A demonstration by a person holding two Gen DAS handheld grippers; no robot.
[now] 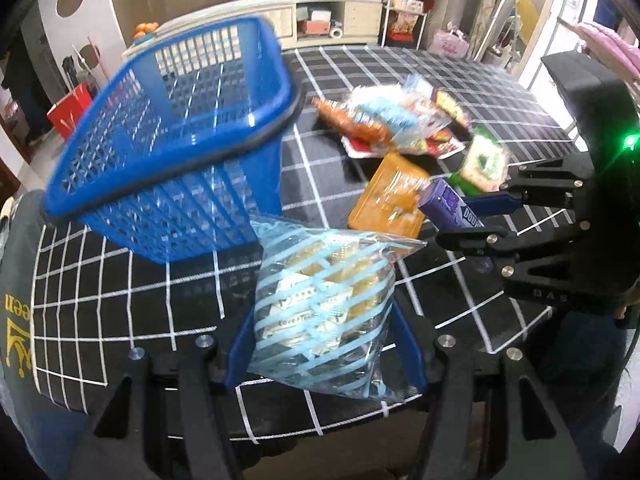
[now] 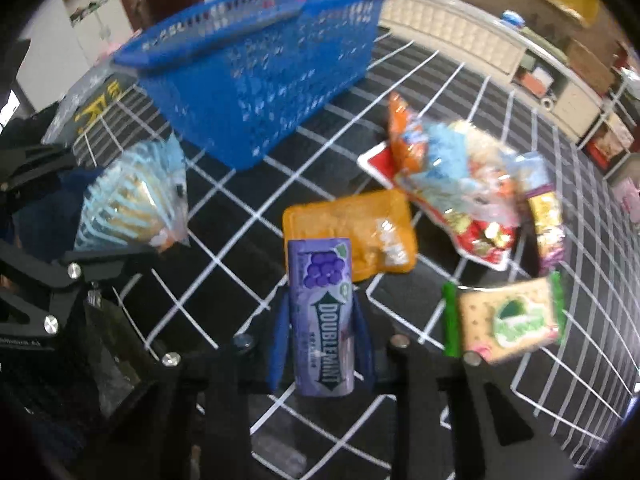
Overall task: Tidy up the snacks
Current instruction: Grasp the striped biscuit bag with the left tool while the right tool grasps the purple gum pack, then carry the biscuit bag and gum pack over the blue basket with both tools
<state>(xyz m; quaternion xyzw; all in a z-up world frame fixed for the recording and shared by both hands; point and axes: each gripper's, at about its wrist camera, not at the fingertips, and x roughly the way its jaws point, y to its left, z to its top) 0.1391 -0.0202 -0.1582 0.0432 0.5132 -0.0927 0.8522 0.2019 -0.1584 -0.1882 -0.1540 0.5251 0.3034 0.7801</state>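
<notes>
**Two snacks held, basket waiting**

The left gripper (image 1: pixel 326 344) squeezes a clear bag with blue stripes (image 1: pixel 324 312) between its blue fingers (image 1: pixel 240 356) — the bag is lifted off the checked cloth (image 1: pixel 120 292). The right gripper (image 2: pixel 322 344) is clamped on a purple gum pack (image 2: pixel 324 320), which stands up between its fingers. The blue basket (image 1: pixel 168 148) sits on the cloth, just behind the striped bag. More snacks lie near it — an orange packet (image 2: pixel 360 232), a green cracker pack (image 2: pixel 508 320) and a pile of bags (image 2: pixel 460 188).
</notes>
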